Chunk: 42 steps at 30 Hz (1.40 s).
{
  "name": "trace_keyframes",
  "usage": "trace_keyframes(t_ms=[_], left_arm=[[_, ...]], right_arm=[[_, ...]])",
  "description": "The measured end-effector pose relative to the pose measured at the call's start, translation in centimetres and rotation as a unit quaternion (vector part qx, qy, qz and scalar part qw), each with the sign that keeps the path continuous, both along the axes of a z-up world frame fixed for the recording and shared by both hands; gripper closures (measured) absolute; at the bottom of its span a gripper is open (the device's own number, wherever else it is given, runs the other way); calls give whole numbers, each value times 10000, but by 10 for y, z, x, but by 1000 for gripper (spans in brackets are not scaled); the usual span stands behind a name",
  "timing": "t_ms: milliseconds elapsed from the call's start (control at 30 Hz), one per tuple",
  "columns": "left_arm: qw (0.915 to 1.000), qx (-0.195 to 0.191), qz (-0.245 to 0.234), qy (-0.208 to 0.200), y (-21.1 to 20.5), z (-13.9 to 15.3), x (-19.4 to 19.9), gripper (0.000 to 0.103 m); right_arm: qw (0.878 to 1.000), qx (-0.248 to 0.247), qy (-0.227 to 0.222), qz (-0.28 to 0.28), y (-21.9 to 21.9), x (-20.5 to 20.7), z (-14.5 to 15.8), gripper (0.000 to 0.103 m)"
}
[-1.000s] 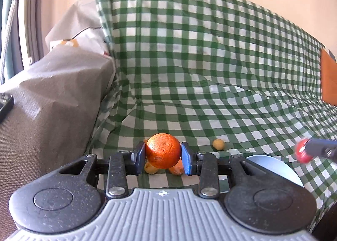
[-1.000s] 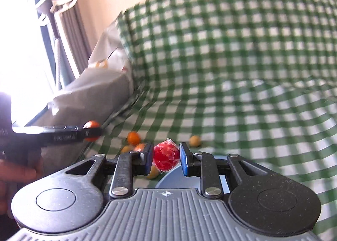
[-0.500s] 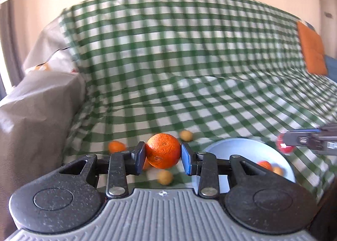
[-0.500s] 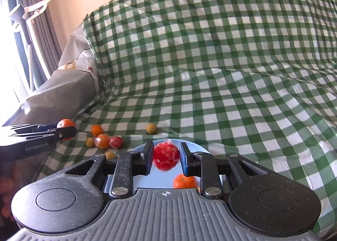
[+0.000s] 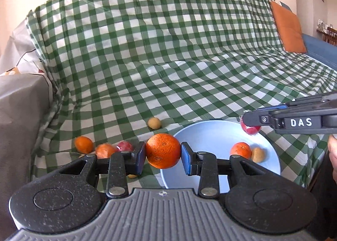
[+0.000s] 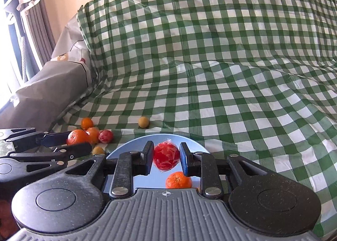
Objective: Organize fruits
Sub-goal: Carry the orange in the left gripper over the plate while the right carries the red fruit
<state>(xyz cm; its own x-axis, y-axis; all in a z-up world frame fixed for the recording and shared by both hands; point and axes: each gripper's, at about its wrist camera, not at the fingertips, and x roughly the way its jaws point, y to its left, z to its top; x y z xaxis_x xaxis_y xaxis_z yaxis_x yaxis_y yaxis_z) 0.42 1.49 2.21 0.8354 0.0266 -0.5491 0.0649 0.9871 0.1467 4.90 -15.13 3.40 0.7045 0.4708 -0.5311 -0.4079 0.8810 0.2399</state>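
While left gripper (image 5: pixel 163 154) pinches orange (image 5: pixel 163 150) near plate (image 5: pixel 210 135), right gripper (image 6: pixel 165 158) pinches wrapped red fruit (image 6: pixel 166 156) over plate.

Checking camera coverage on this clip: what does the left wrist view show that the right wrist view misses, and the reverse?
Left wrist only: an orange cushion at the far right of the sofa, and a small tan fruit on the plate beside the mandarin.

Right wrist only: grey curtains and a bright window at the left.

Both: the light blue plate, the mandarin on it, the left gripper shut on an orange, the right gripper shut on a wrapped red fruit, and the green checked cloth.
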Motion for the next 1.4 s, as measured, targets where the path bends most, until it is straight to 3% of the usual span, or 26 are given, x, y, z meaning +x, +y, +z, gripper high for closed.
trace_keyframes(t_ms=[433,1400], left_arm=[[9968,237,-765,65,-33,-14,-7,63],[9951,400,-890,143,-42,-22,-8,63]], right_arm=[[9999,-135,22,-12,5,5,-4,76],[9996,-272,70,105,5,8,-7,75]])
